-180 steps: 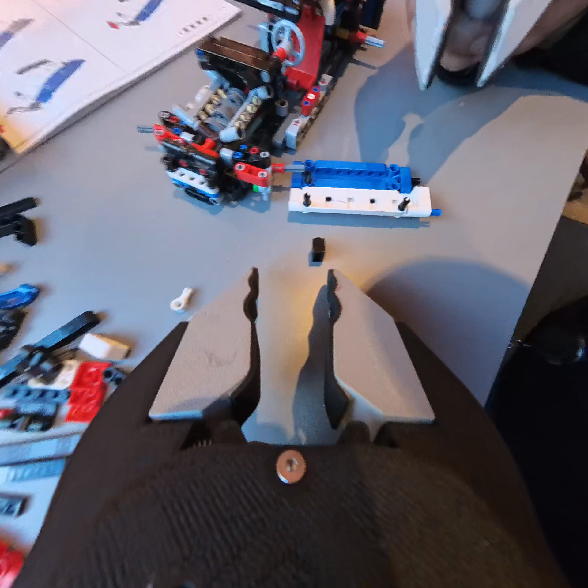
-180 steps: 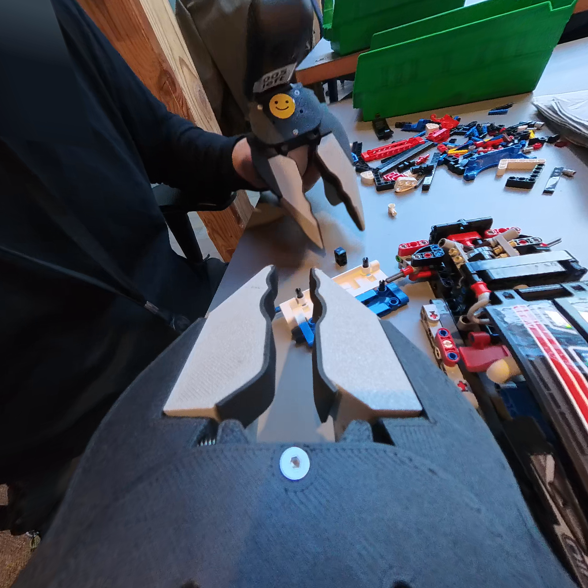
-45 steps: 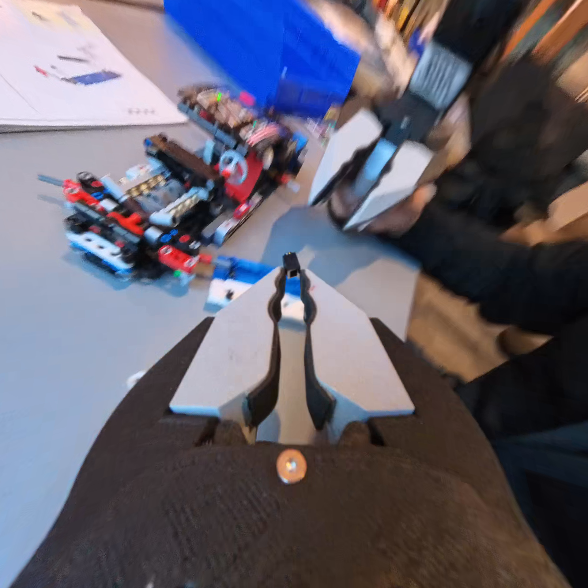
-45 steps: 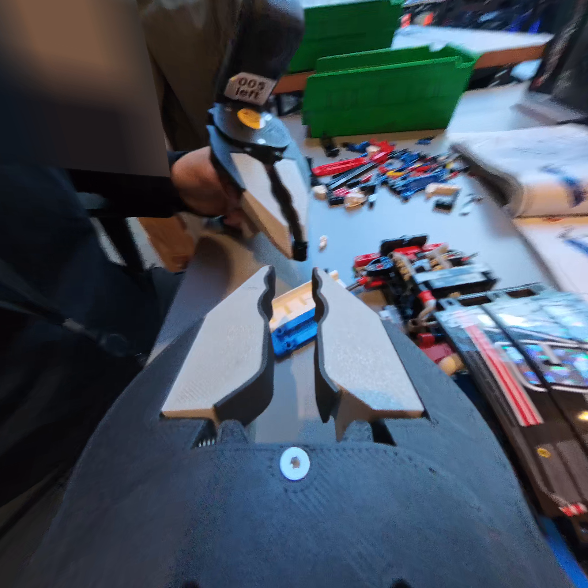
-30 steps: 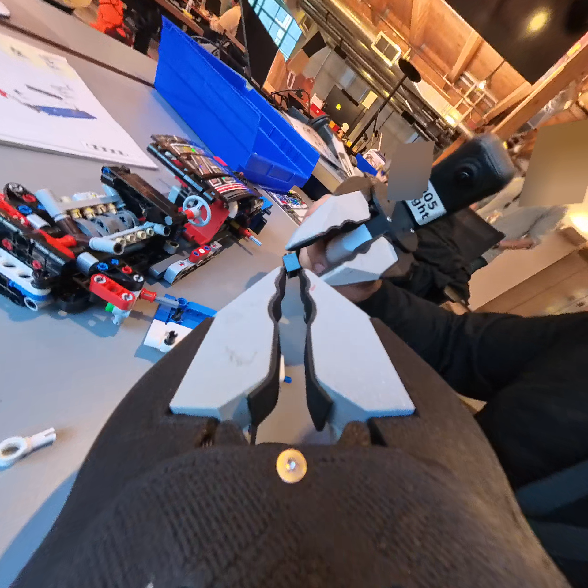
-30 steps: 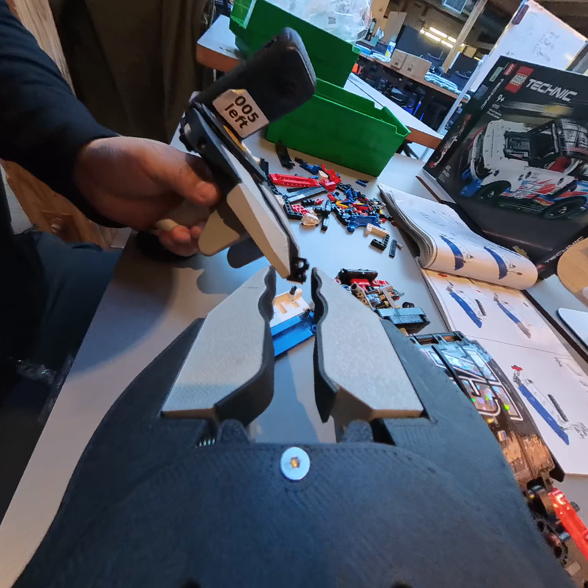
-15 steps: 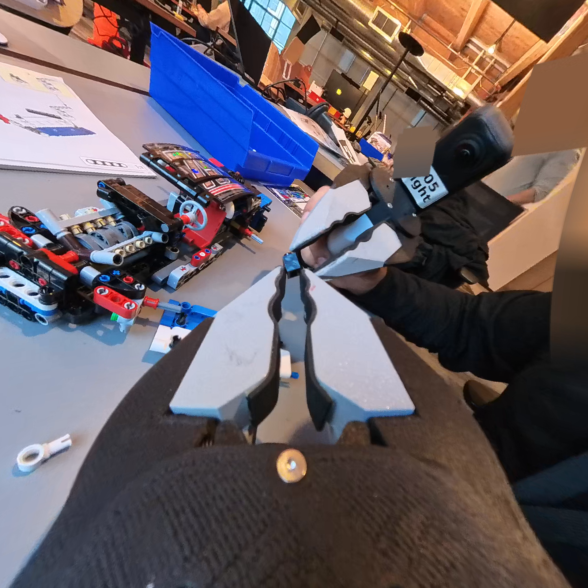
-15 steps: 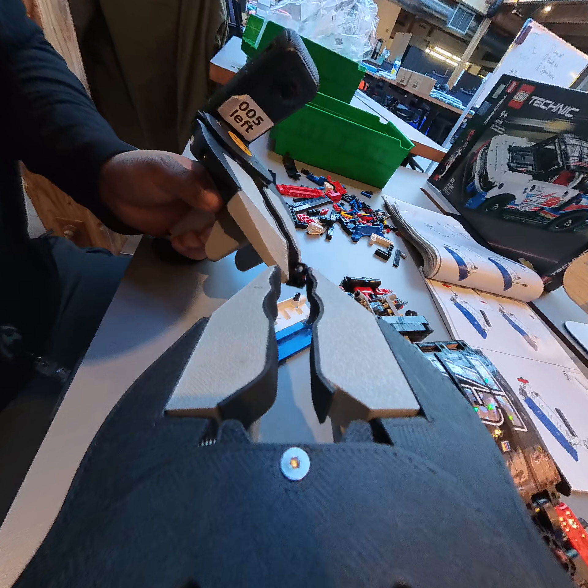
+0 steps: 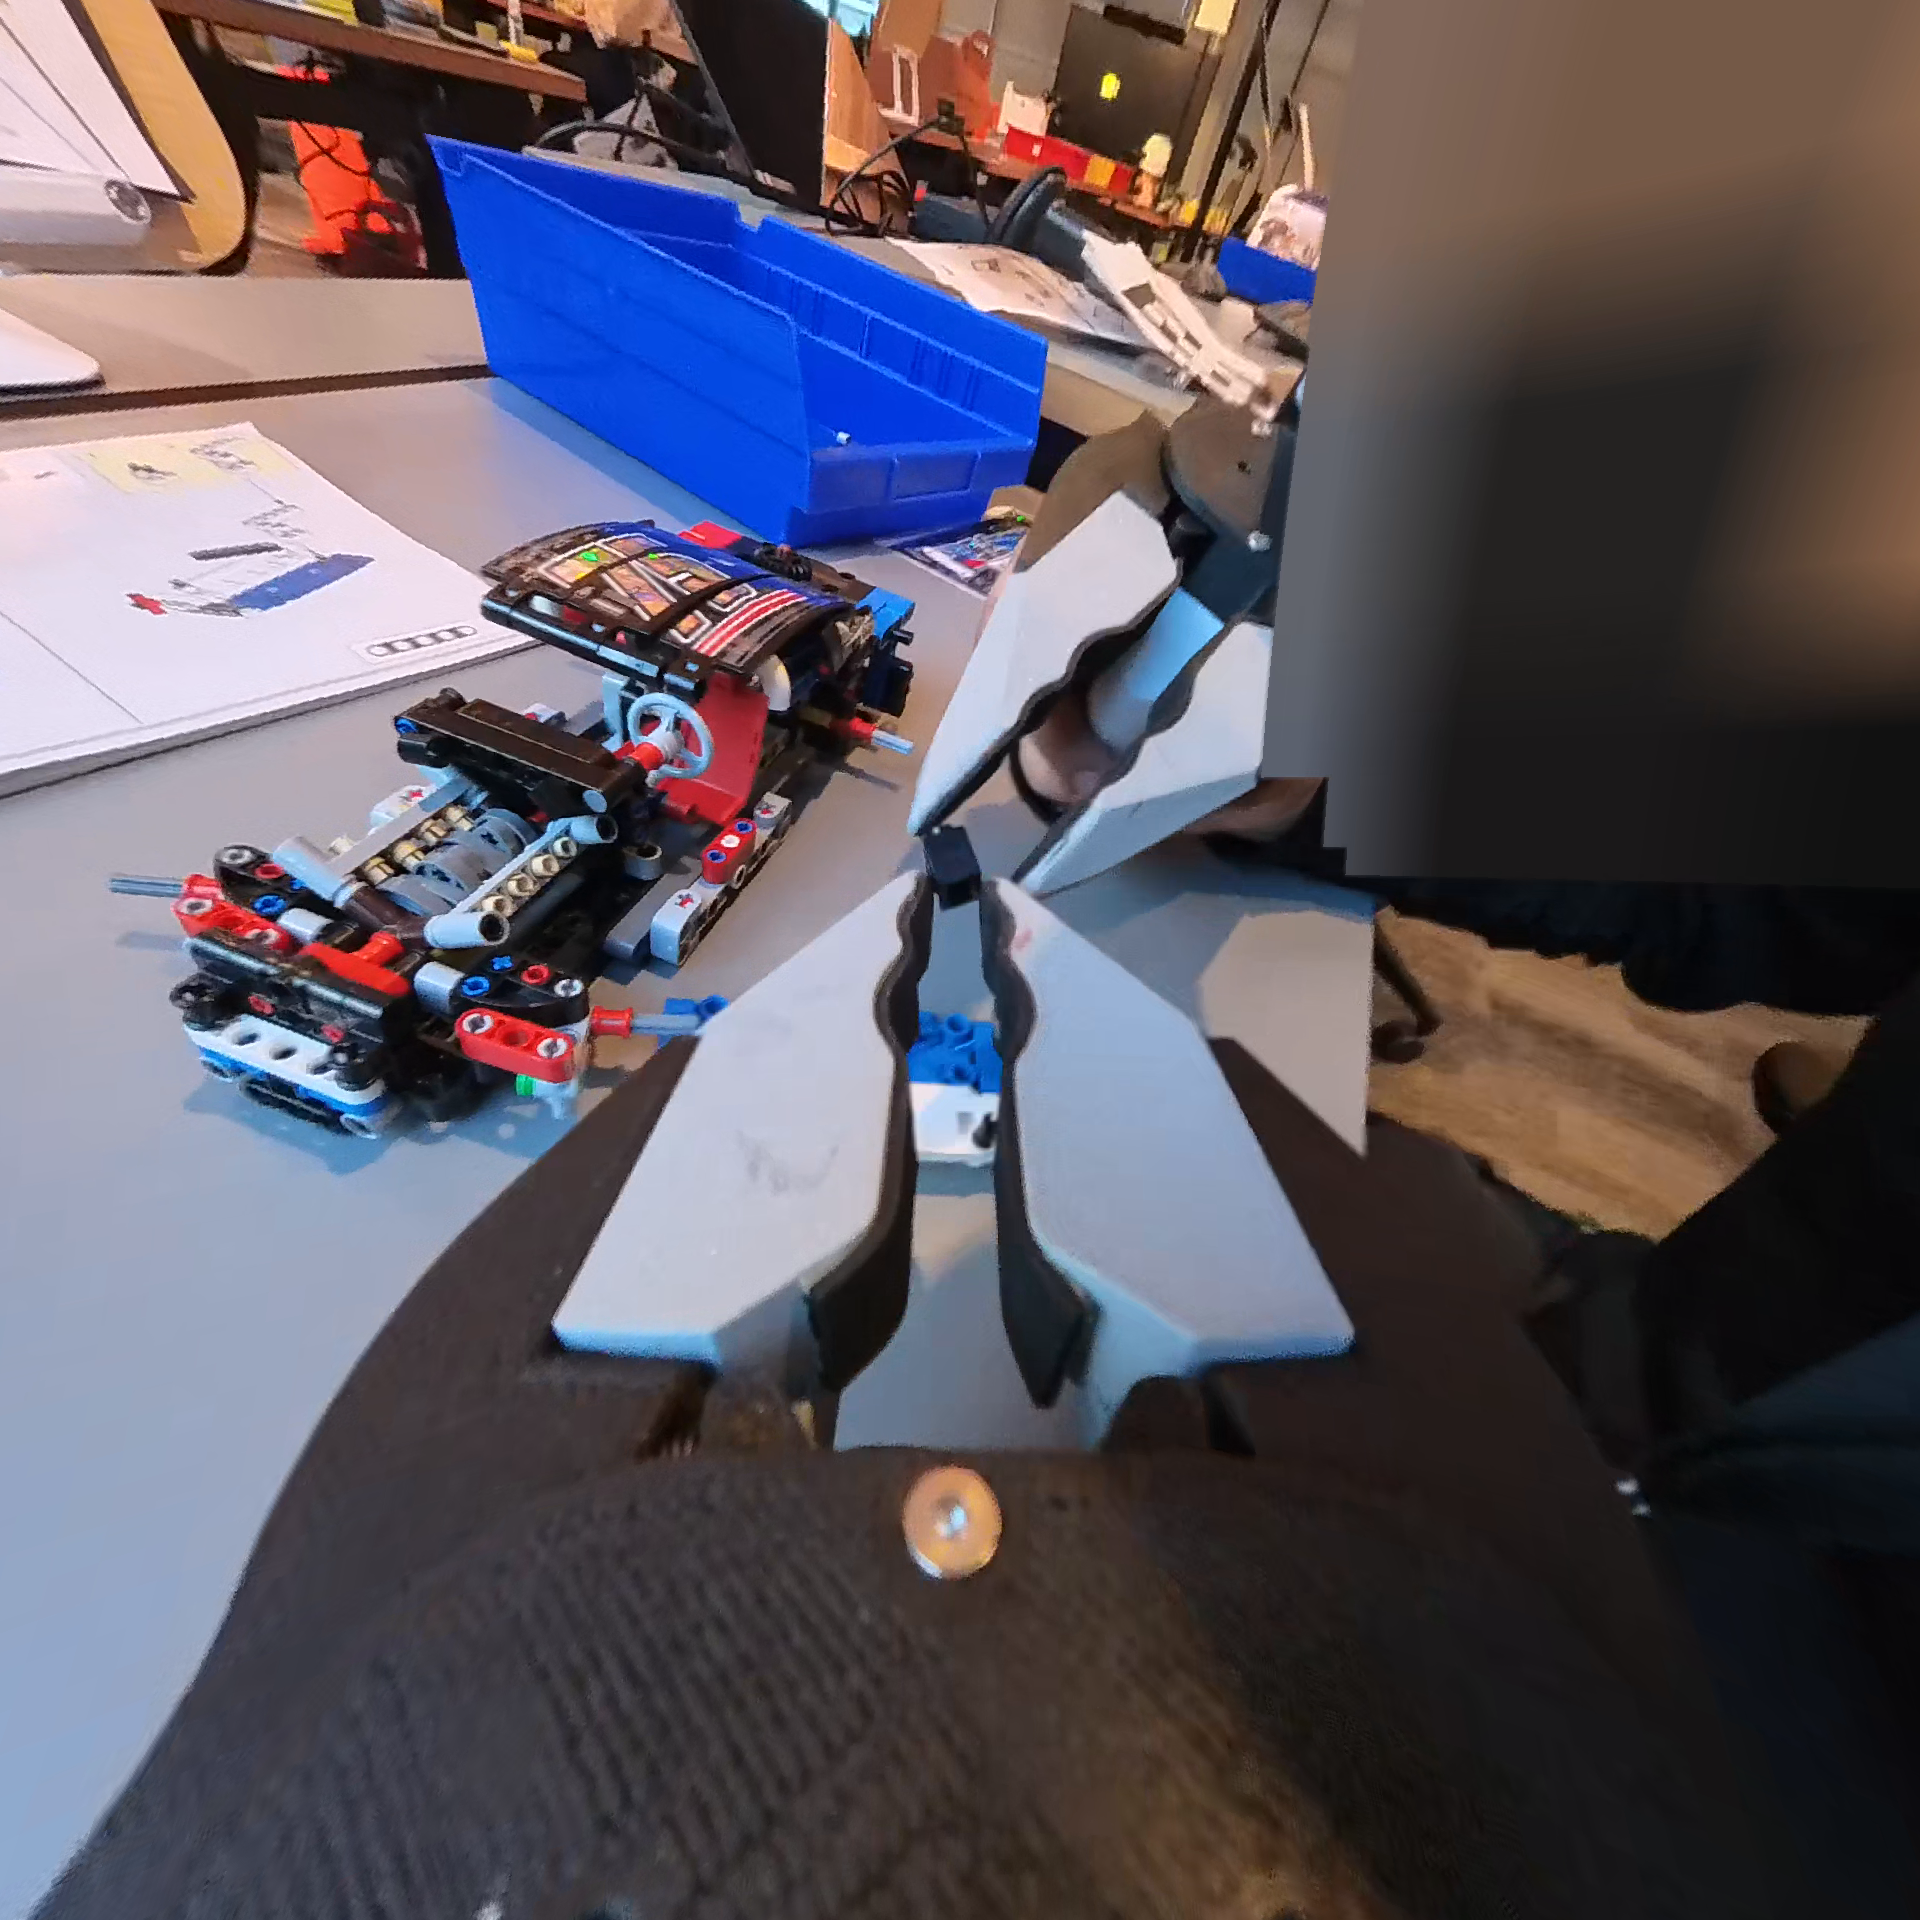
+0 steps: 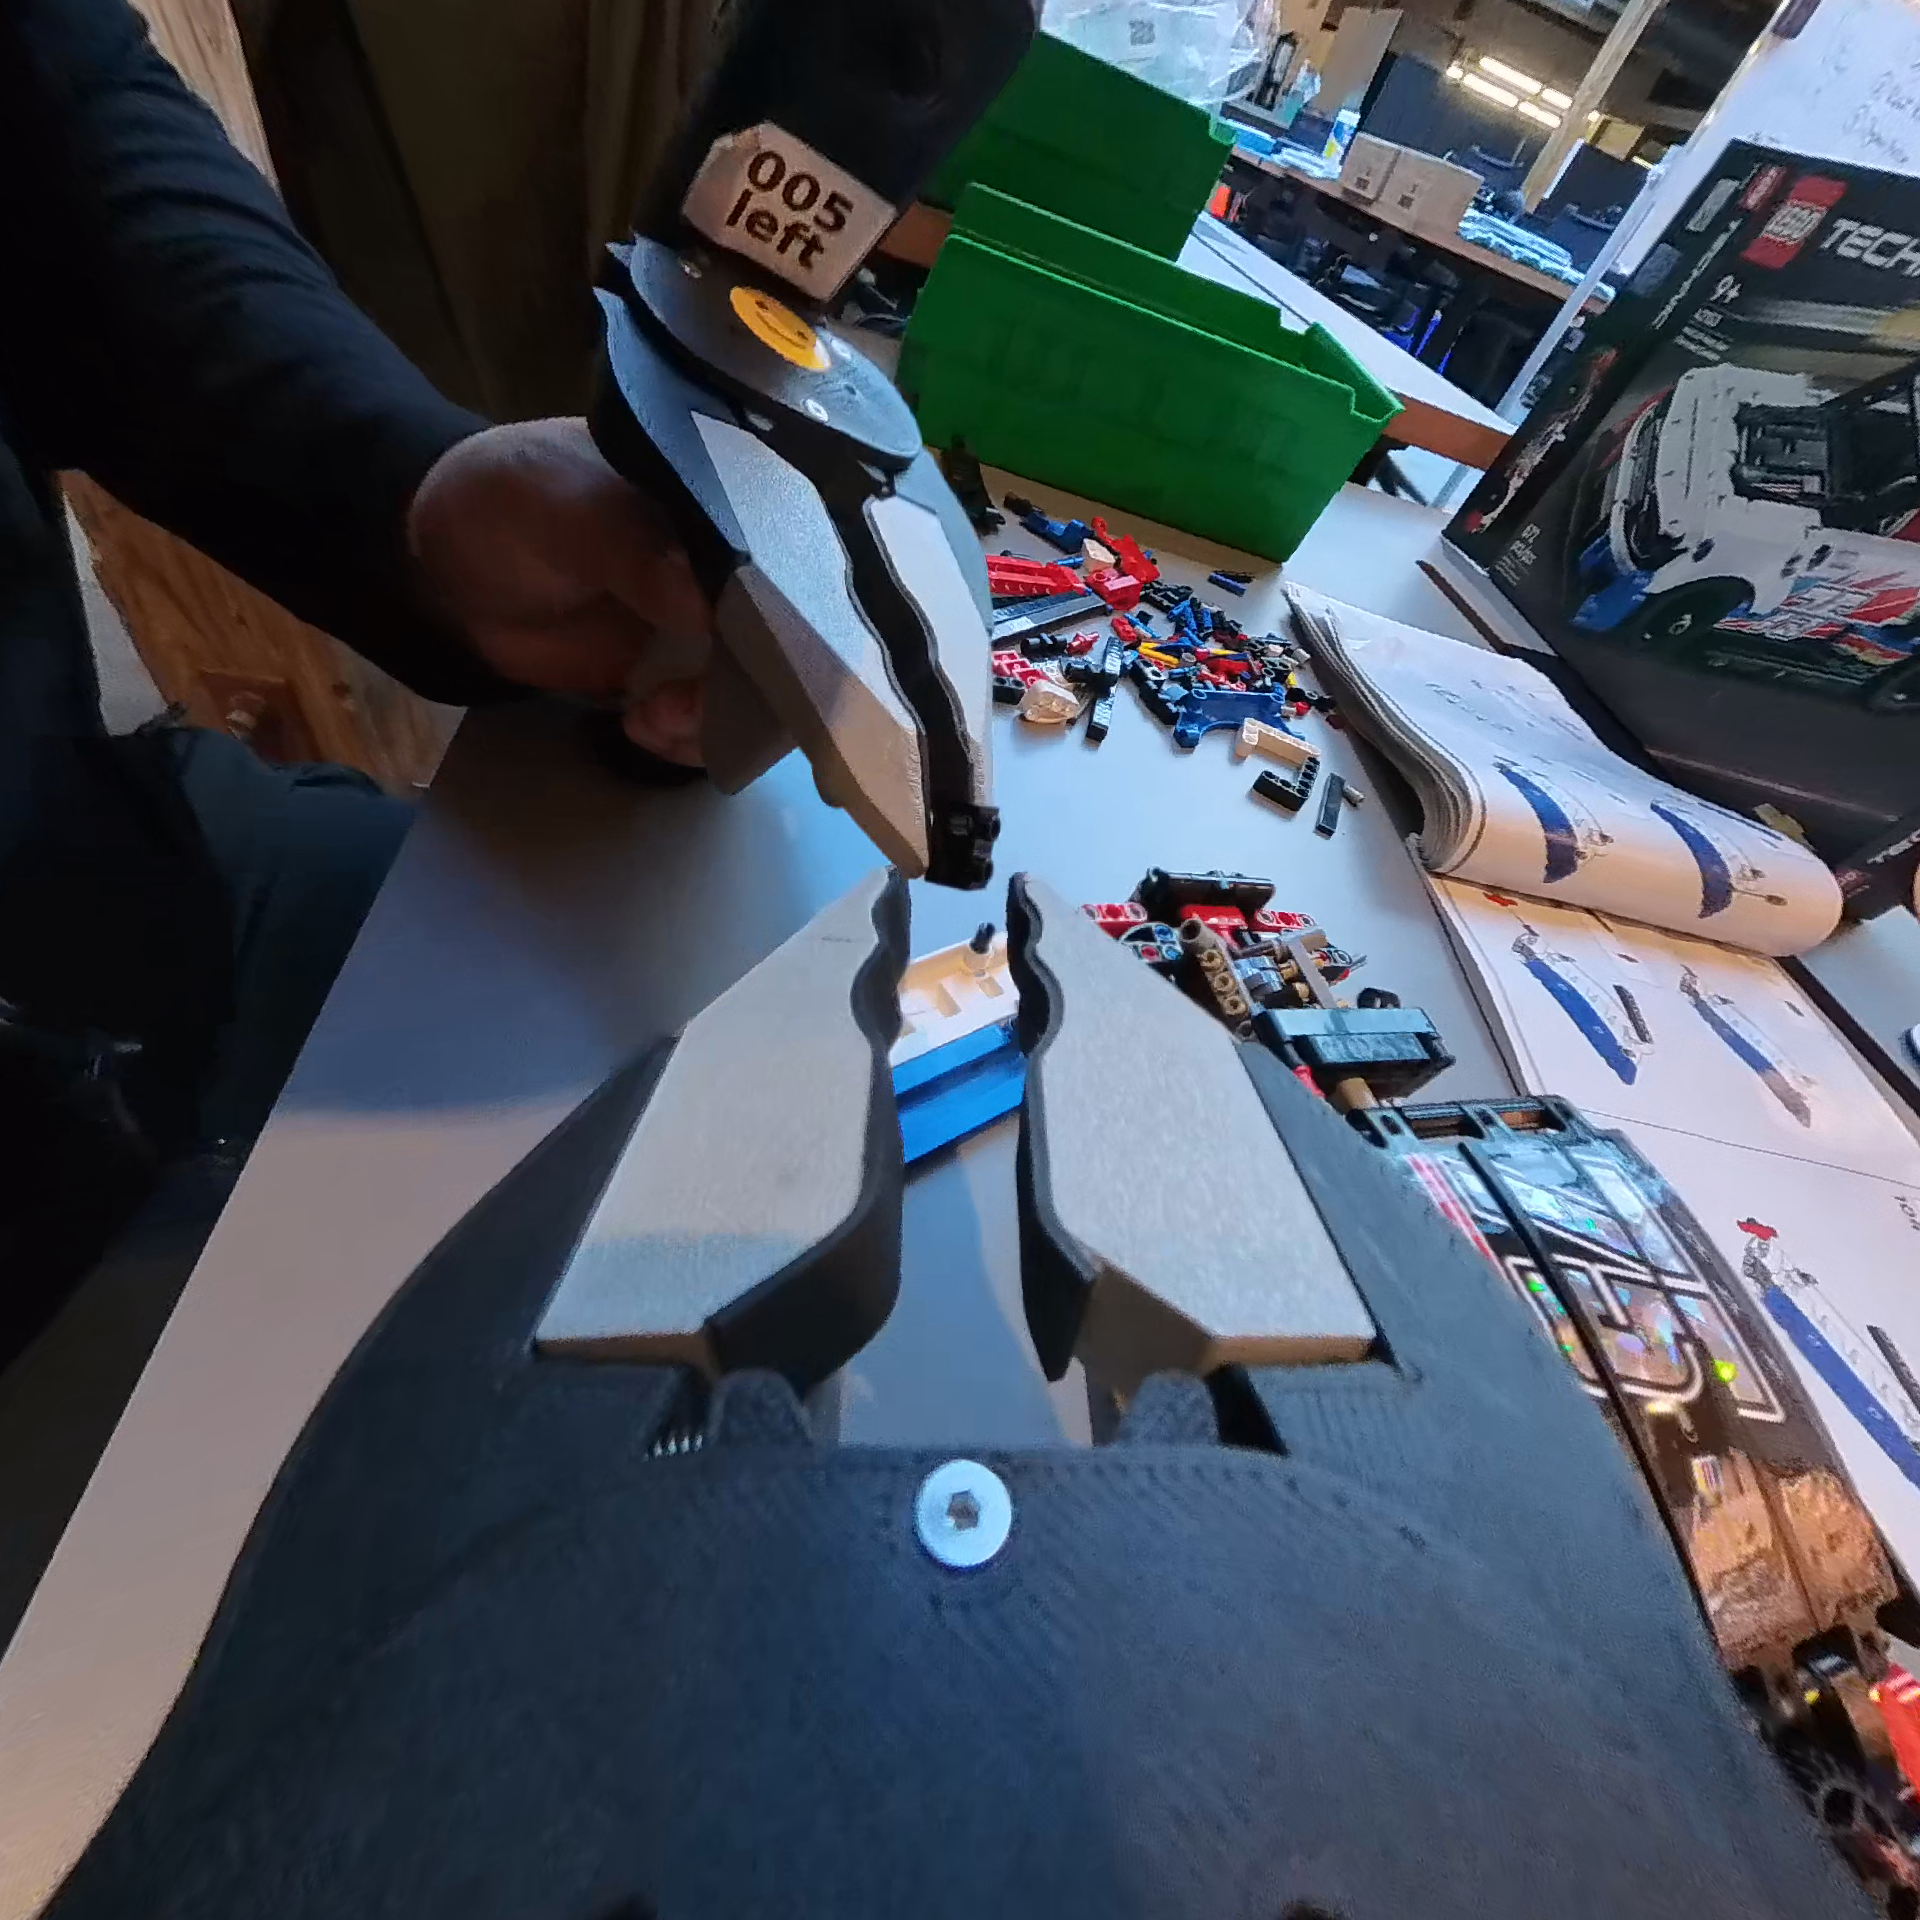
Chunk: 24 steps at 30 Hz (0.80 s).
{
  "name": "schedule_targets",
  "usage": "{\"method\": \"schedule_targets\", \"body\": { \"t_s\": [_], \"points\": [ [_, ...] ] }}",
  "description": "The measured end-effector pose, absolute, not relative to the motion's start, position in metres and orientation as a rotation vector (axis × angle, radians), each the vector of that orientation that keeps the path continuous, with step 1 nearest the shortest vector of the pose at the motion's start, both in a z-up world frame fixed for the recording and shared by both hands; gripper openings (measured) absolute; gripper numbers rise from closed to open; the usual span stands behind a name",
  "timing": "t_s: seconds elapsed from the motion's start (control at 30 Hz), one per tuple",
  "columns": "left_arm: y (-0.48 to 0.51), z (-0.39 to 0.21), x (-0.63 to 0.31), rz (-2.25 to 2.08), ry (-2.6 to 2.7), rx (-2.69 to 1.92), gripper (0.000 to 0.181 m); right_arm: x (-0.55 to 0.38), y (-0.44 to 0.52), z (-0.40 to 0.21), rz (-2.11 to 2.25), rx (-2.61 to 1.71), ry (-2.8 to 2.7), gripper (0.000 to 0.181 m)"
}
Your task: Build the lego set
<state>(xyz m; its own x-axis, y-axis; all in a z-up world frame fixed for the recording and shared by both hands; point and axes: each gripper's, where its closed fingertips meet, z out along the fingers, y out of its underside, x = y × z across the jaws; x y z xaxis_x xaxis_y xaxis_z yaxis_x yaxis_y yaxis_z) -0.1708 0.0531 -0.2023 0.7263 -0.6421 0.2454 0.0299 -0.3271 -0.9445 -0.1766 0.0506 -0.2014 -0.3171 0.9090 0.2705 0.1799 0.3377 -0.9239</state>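
Note:
My left gripper [image 9: 953, 896] is shut on a small black lego piece [image 9: 951, 868] and holds it up in the air above the table. My right gripper [image 10: 951, 885] is open, tip to tip with the left one. The black piece [image 10: 964, 836] sits just beyond the right fingertips. The right gripper's fingers [image 9: 1060, 644] also show in the left wrist view. A blue and white panel assembly [image 10: 951, 1096] lies on the table below both grippers. The half-built car [image 9: 499, 831] stands beside it and also shows in the right wrist view [image 10: 1299, 997].
An open instruction booklet [image 10: 1558, 831] and the set's box [image 10: 1745, 520] lie past the car. A pile of loose pieces [image 10: 1143, 644] sits before green bins [image 10: 1122, 395]. A blue bin [image 9: 748, 343] stands behind the car. The grey table's edge [image 9: 1288, 997] is close. Less than 4 cm separates the two grippers' tips.
My left gripper took the black piece off the table and lifted it to my right gripper. In the last half second the piece moved from between the right fingertips to just beyond them.

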Motion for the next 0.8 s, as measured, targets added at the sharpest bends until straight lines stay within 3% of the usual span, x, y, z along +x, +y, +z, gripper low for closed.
{"method": "schedule_targets", "body": {
  "t_s": [0.37, 0.8],
  "points": [
    [0.057, -0.199, -0.233, -0.423, 0.591, -1.713, 0.006, -0.170, 0.089, -0.190, 1.145, -1.125, -1.550, 0.013],
    [0.081, -0.190, -0.267, -0.618, 0.345, -1.715, 0.005, -0.182, 0.099, -0.208, 1.137, -1.174, -1.615, 0.010]
  ]
}}
